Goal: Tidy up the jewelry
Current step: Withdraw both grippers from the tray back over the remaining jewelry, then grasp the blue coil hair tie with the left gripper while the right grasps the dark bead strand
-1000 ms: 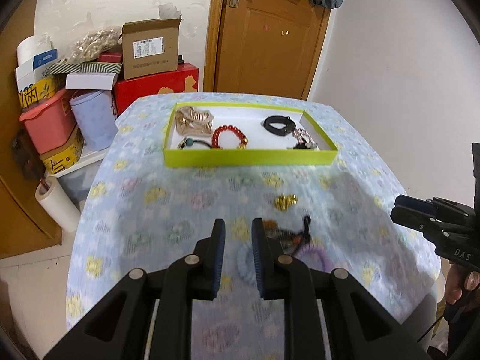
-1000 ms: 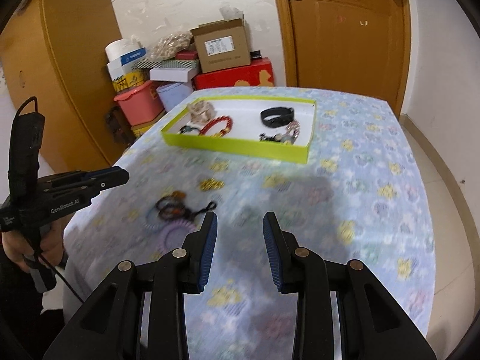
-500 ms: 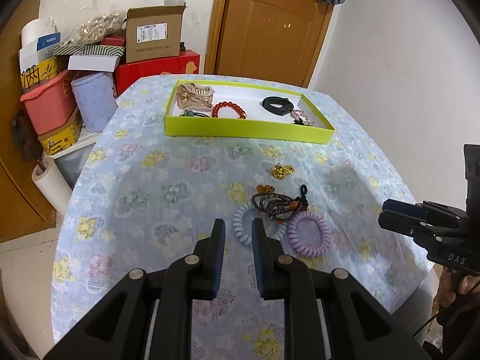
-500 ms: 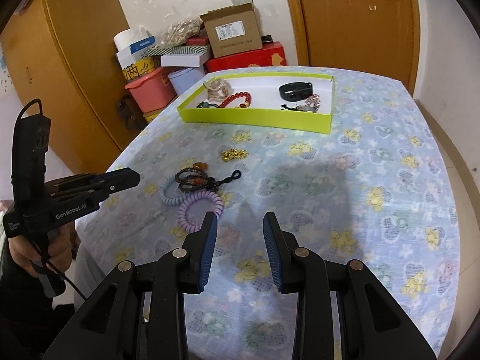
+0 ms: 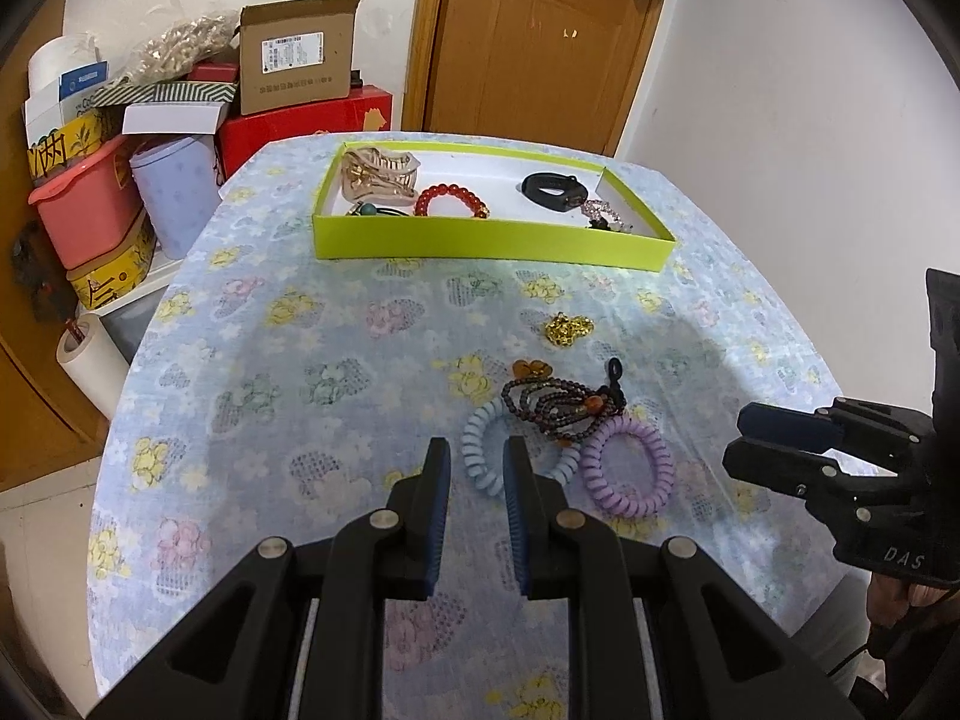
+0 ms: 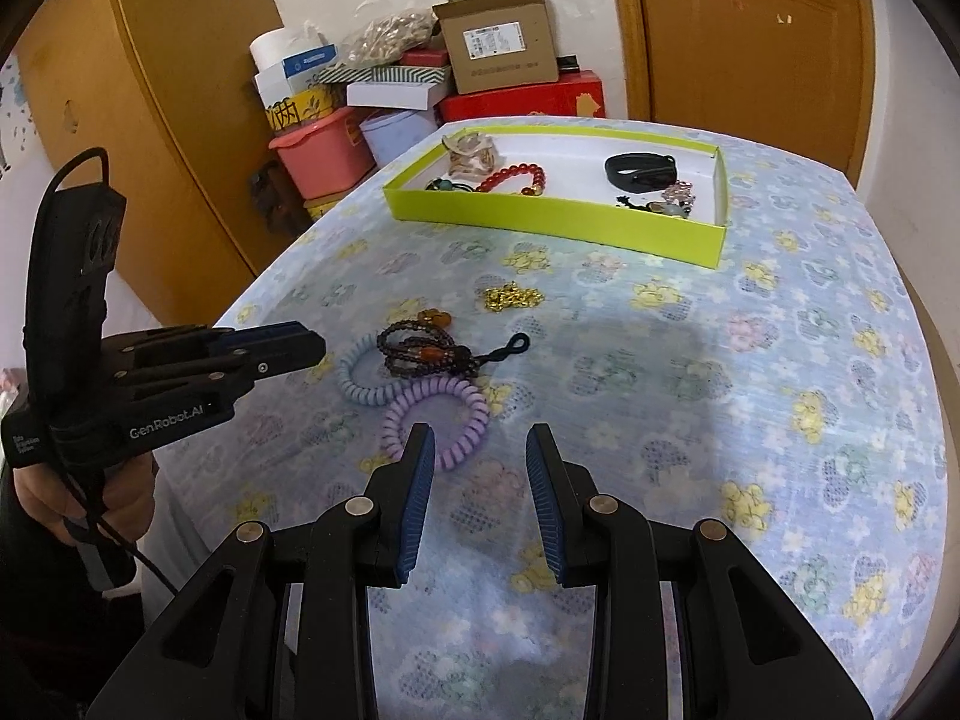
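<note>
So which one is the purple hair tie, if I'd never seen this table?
Start at the yellow-green tray at the far end of the flowered tablecloth and come toward the near edge, to the small cluster of loose pieces. The purple hair tie is the lilac spiral coil there, beside a pale blue coil; a dark beaded bracelet overlaps both.

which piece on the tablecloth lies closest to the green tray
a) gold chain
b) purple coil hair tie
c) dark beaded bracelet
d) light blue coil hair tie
a: the gold chain sits alone on the tablecloth nearest the green tray, while the dark beaded bracelet, light blue coil hair tie and purple coil hair tie cluster farther from it.
</note>
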